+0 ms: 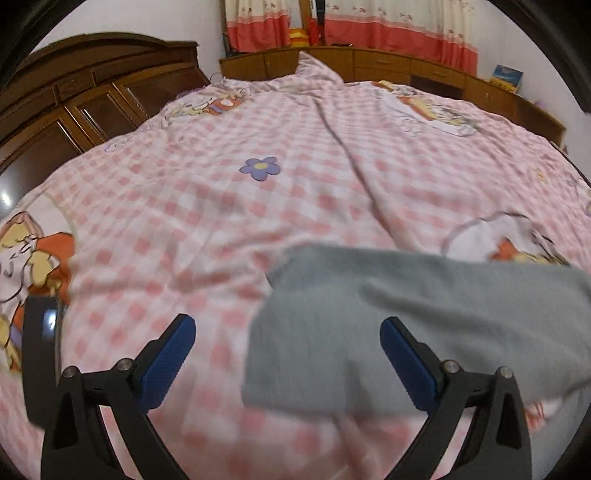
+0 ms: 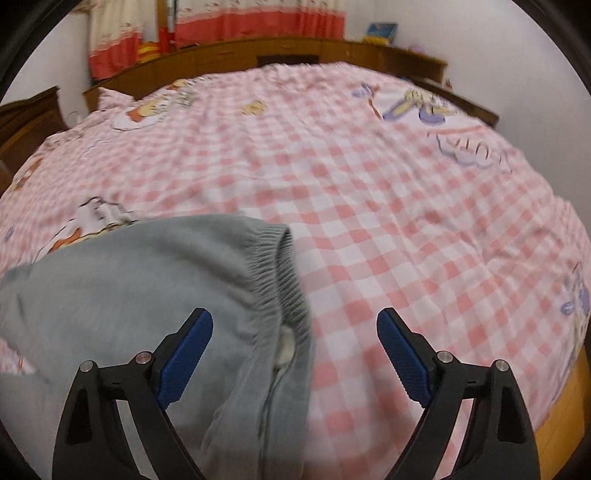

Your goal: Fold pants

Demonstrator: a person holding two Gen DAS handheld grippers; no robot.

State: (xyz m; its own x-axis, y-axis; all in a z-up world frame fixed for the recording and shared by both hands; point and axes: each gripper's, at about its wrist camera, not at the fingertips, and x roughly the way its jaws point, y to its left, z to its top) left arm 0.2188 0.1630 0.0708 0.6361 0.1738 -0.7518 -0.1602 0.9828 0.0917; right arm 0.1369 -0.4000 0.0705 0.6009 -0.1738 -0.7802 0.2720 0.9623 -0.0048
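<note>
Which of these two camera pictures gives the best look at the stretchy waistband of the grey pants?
The right wrist view: the ribbed elastic waistband runs sharp and close between the open right gripper fingers. The left wrist view shows only blurred plain grey pants; no waistband is recognisable there.

A pink-and-white checked cartoon bedspread [image 1: 295, 155] covers the bed, flanked by a dark carved wooden wardrobe [image 1: 74, 107], low wooden cabinets [image 1: 388, 62], red-hemmed curtains [image 1: 399, 26] and white walls [image 2: 517, 48].

no legible text, purple lettering on pink checked bedcover [image 2: 369, 221] too blurred to read
</note>
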